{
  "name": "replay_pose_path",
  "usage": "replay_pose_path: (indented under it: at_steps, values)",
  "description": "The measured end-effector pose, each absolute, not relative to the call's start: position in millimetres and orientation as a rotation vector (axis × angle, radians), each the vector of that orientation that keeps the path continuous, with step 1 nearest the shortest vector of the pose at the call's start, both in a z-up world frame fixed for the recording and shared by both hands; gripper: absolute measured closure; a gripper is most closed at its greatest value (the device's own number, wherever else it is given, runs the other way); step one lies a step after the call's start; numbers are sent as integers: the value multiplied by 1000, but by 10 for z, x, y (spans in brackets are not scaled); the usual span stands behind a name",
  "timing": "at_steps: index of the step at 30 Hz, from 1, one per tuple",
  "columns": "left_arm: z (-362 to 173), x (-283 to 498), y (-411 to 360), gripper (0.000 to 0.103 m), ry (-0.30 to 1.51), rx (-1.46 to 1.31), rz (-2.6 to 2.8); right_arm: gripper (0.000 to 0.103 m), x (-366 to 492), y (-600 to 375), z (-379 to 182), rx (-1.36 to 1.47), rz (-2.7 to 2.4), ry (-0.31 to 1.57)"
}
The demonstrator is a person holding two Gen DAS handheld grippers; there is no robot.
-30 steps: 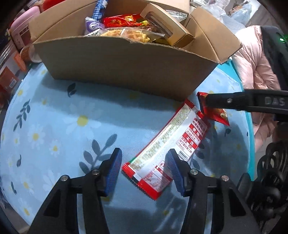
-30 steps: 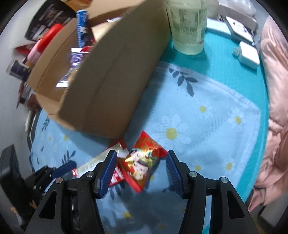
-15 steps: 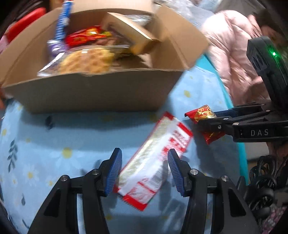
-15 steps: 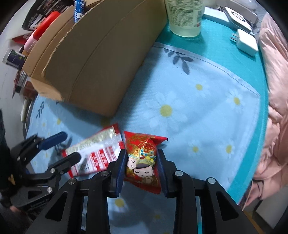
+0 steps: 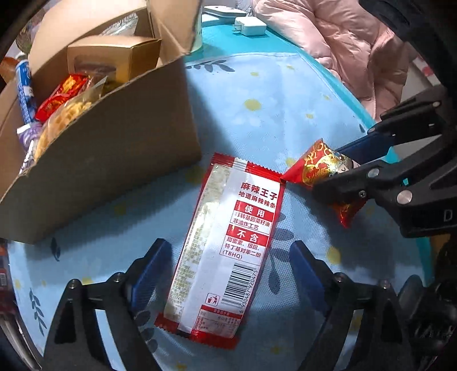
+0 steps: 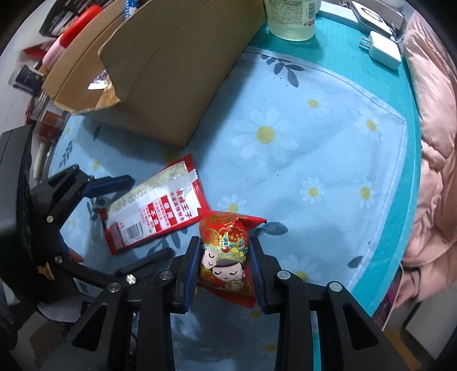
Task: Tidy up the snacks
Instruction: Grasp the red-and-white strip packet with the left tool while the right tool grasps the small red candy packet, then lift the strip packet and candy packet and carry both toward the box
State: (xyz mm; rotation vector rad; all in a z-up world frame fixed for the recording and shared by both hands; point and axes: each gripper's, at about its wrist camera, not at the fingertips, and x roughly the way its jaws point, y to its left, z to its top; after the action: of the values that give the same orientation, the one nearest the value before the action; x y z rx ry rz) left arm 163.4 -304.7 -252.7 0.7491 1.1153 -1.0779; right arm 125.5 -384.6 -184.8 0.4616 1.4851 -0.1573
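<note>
We note a small glossy red-and-gold snack packet (image 6: 225,254) with cartoon faces, pinched in our right hand-held gripper (image 6: 225,264) above the daisy-print surface (image 6: 300,148). Left hand-held gripper (image 5: 231,274) spread around a flat red-and-white packet (image 5: 225,245). Cardboard box (image 5: 114,159) contents partly hidden.

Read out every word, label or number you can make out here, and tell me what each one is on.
"麻辣王子" – long red-and-white packet.
"地道麻辣辣条" – same packet, below.
"使用", "不含", "(TBHQ)" – same packet.
"6 930487 920475" – its barcode.
"D" – right gripper body; the rest is cut off.
Too small or blurred: the packet's fine print, the bottle label, the blue tube in the box.
</note>
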Motion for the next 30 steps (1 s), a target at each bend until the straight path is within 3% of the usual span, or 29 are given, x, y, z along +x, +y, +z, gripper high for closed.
replay_pose_path:
  at_steps: [4,8,12,30]
  values:
    - [-2521,1717,-2958,19,1105,697,-1048,71,1235,-3798,-1888,456,-157,1497]
    - [-2452,1759,-2855,45,1083,670,-1018,71,1286,-3713,-1918,449,-153,1499]
    - [-2427,1784,-2802,53,1102,652,-988,71,1337,-3637,-1929,434,-133,1501]
    - [-2453,1627,-1899,55,1288,407,-557,71,1260,-3107,-1929,345,3,1515]
